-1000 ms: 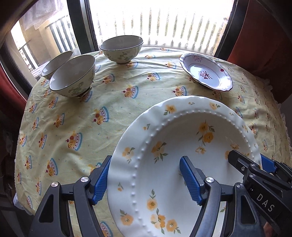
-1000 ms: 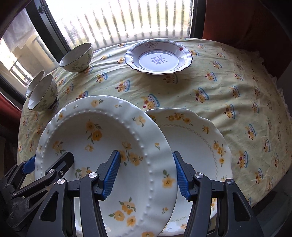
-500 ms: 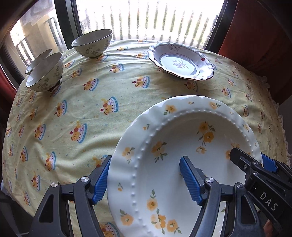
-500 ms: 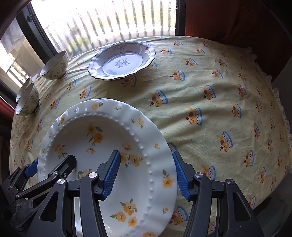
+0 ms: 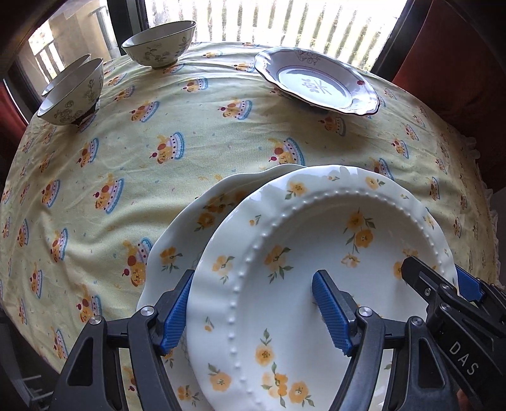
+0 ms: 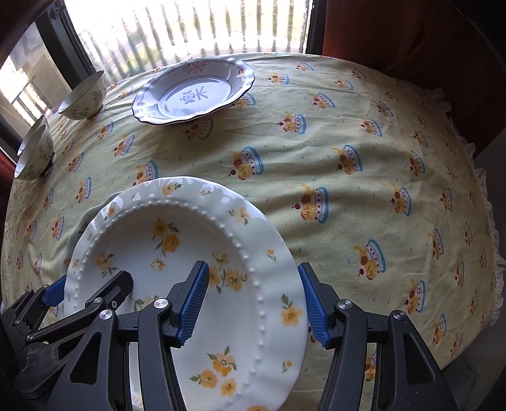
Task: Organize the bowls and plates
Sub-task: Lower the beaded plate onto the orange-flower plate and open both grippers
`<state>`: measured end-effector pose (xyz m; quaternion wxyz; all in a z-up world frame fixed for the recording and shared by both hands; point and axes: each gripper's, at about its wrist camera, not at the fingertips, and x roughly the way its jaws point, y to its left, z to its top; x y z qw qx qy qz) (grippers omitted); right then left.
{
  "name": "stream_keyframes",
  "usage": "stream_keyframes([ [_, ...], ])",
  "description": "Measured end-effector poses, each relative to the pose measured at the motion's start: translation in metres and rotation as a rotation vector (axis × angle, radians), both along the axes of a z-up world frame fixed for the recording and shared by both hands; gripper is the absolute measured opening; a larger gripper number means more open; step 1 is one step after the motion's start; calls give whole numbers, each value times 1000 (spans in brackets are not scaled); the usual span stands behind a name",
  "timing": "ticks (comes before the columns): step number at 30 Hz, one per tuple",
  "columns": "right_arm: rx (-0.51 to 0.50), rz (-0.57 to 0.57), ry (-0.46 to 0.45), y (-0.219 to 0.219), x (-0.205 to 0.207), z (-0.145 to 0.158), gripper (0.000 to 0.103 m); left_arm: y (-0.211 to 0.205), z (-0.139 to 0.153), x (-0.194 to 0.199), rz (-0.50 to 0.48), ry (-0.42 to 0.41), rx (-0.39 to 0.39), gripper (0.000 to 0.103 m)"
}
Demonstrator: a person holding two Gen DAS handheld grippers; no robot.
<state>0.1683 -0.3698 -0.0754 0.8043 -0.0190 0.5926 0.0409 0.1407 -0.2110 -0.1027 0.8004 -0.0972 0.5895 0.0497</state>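
Observation:
Both grippers hold one white plate with yellow flowers by opposite rims, above the table. My left gripper is shut on its left rim. My right gripper is shut on its right rim. A second yellow-flowered plate lies on the yellow tablecloth under it, showing at its left; in the right wrist view only a sliver shows. A purple-rimmed deep plate sits at the far side. Three floral bowls stand at the far left: one alone, two nested.
The round table's yellow cloth has open room in the middle and right. A window with bars runs behind the table. A red curtain hangs at the right. The table edge drops off close below the grippers.
The held plate moved with both grippers; it now hangs over the second flowered plate, which was out of sight half a second ago. The bowls and purple plate stay put.

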Motion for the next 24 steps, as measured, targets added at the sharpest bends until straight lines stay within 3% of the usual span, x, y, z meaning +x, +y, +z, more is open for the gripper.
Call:
stream_keyframes([
  [12, -31, -3, -5, 2, -3, -4, 56, -5, 0, -1, 16, -22, 48, 79],
  [19, -23, -19, -21, 1, -12, -3, 54, -13, 0, -4, 0, -21, 177, 85],
  [24, 2, -35, -23, -3, -18, 0, 53, -11, -1, -7, -24, 10, 166, 86],
])
